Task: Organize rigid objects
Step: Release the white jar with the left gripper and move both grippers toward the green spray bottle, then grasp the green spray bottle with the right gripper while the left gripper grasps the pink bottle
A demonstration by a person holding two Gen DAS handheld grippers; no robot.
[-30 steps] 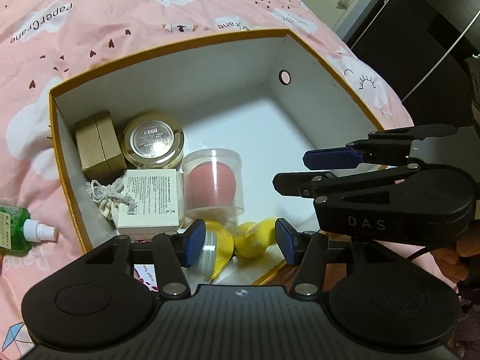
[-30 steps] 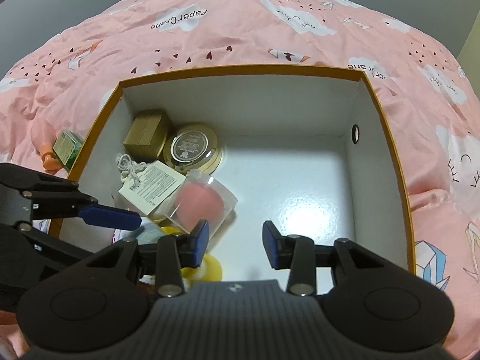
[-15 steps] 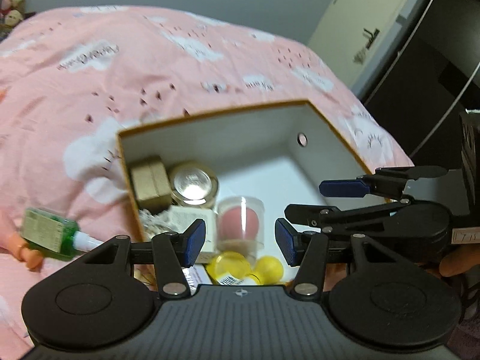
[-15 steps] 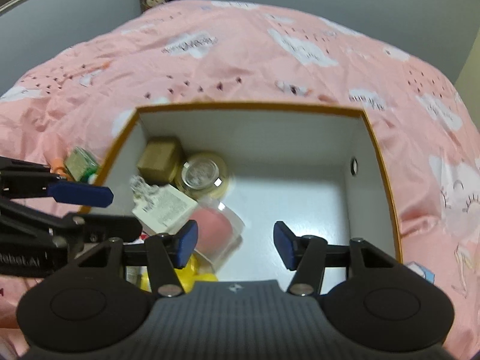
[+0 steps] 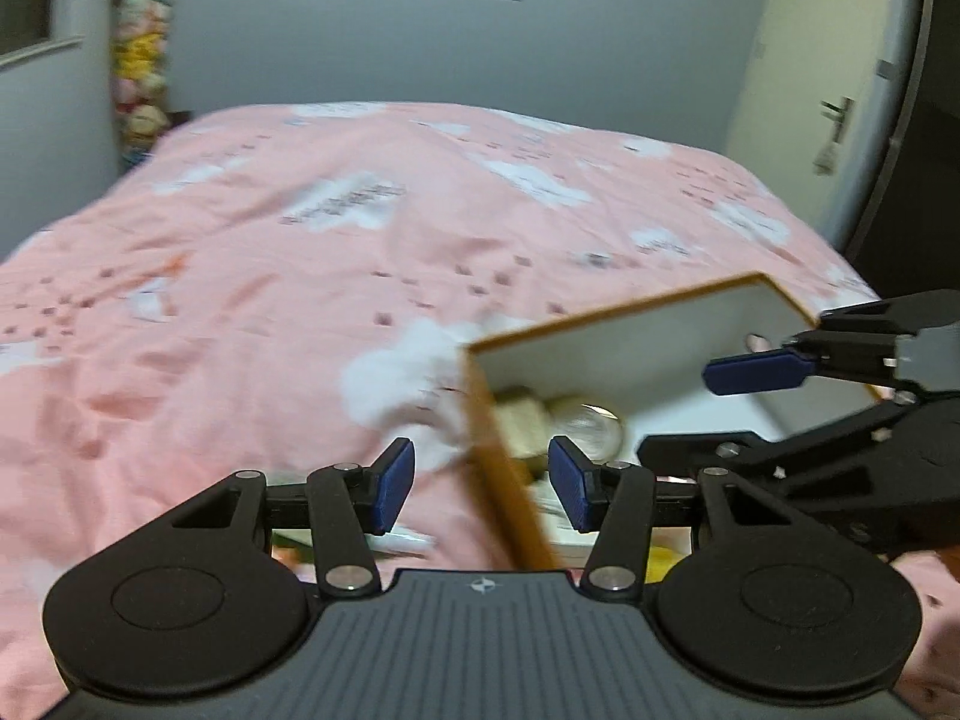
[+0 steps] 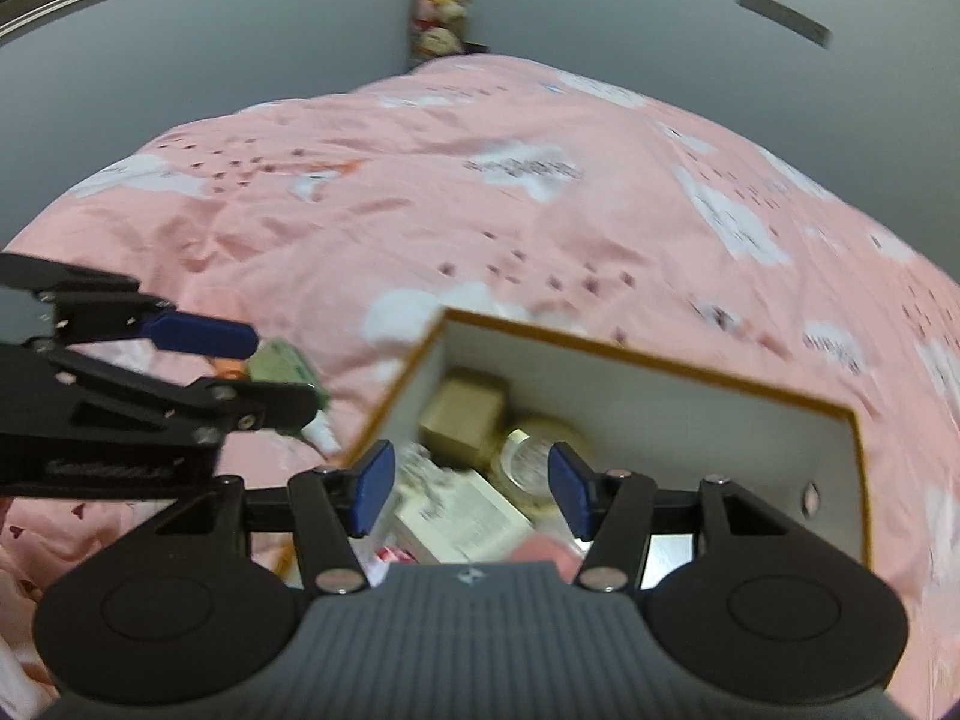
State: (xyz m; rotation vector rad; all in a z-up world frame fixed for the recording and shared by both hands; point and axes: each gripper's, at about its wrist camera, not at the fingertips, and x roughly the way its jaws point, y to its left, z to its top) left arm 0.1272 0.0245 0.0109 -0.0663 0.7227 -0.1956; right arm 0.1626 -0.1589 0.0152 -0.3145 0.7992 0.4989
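Observation:
An orange-rimmed white box (image 6: 648, 402) sits on the pink bed; it also shows in the left wrist view (image 5: 630, 336). Inside are a tan box (image 6: 462, 414), a round gold jar (image 6: 534, 450), a white carton (image 6: 462, 516) and a pink item (image 6: 543, 549). A green spray bottle (image 6: 285, 369) lies on the bed left of the box. My left gripper (image 5: 480, 492) is open and empty above the box's left corner. My right gripper (image 6: 468, 486) is open and empty over the box's near side. Both frames are blurred.
The pink cloud-print bedspread (image 5: 300, 252) stretches far behind and left of the box. Grey walls stand at the back, with stuffed toys (image 5: 141, 78) in the corner. A door (image 5: 828, 96) is at the right.
Both grippers have risen and pulled back from the box and tilted up, so the box looks smaller and lower. Both have stayed open and empty.

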